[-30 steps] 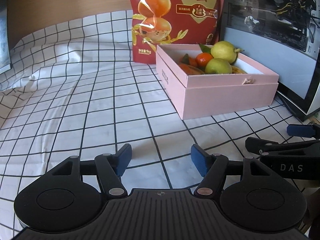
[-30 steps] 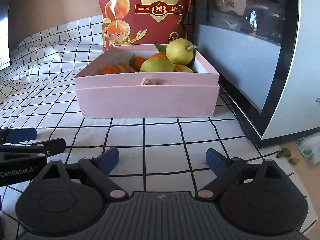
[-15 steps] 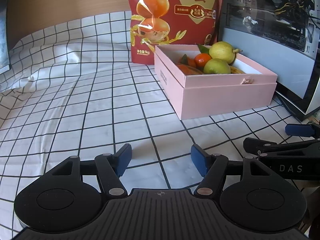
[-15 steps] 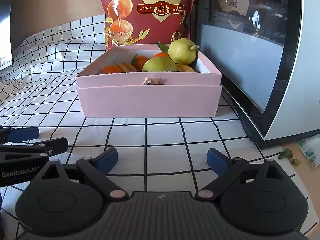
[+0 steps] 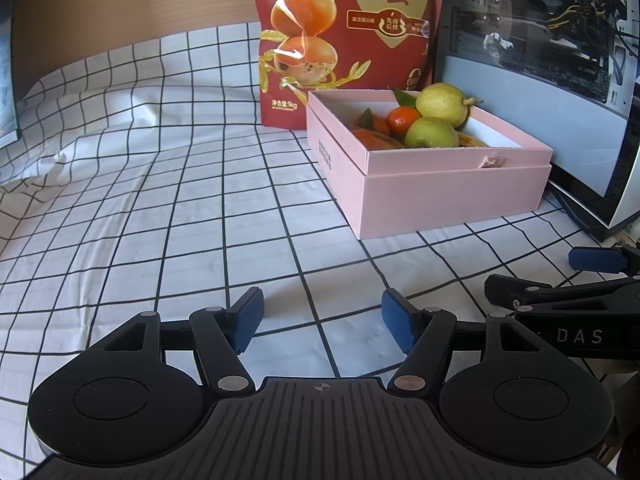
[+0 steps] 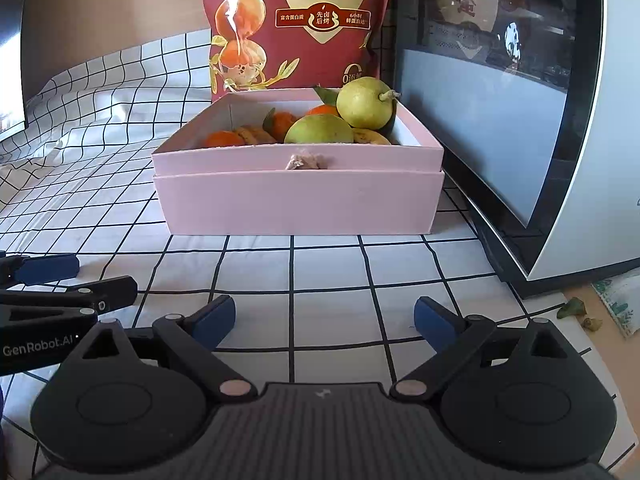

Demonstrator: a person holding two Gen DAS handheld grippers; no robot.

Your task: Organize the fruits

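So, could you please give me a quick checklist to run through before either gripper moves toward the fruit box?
1. Left gripper open and empty: ok.
2. Right gripper open and empty: ok.
3. Cloth between the right gripper and the box free of obstacles: ok.
4. Box top open, fruit reachable from above: ok; two pears sit highest, oranges and bananas lower.
5. Upper pear stable on the pile: cannot tell.
6. Room beside the box: not ok on its right, where the cabinet stands close; the bag stands right behind.
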